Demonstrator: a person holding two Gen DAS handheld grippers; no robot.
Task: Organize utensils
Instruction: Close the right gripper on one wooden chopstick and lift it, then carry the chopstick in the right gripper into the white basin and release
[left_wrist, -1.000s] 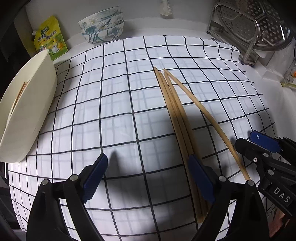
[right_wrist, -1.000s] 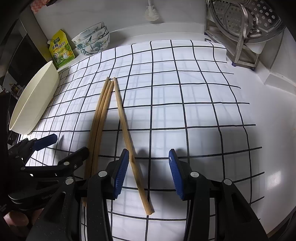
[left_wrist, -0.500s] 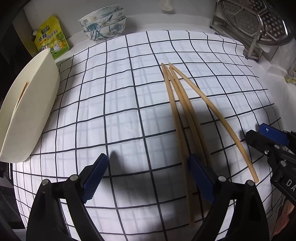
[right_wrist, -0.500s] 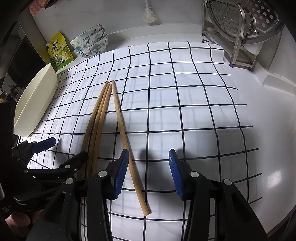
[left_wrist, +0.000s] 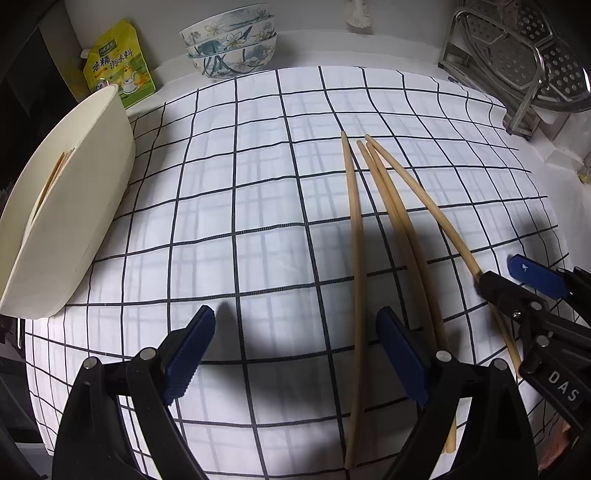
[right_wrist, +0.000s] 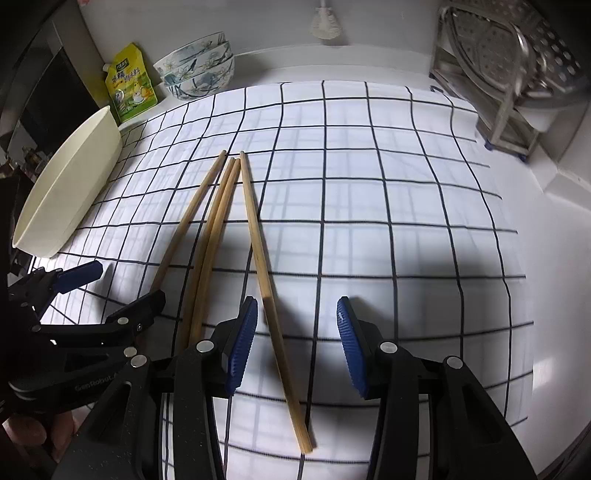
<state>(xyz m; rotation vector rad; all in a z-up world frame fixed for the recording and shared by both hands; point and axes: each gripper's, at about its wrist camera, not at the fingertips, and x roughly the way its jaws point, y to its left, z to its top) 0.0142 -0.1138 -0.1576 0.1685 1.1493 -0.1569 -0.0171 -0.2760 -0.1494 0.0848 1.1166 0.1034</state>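
Four wooden chopsticks (left_wrist: 355, 236) fanned flat on checked cloth (left_wrist: 236, 192)

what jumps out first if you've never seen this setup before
Four wooden chopsticks lie fanned on a black-and-white checked cloth, tips nearly meeting at the far end. Both blue-padded tongs hang open over their near ends, the right tongs straddling the outermost stick. At the cloth's left edge leans a big cream bowl.

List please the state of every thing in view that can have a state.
Left gripper: open, holding nothing.
Right gripper: open, astride one chopstick, not gripping.
Four chopsticks: lying loose on checked cloth.
Cream tray: already holds chopsticks.
Floral bowls: stacked upright.
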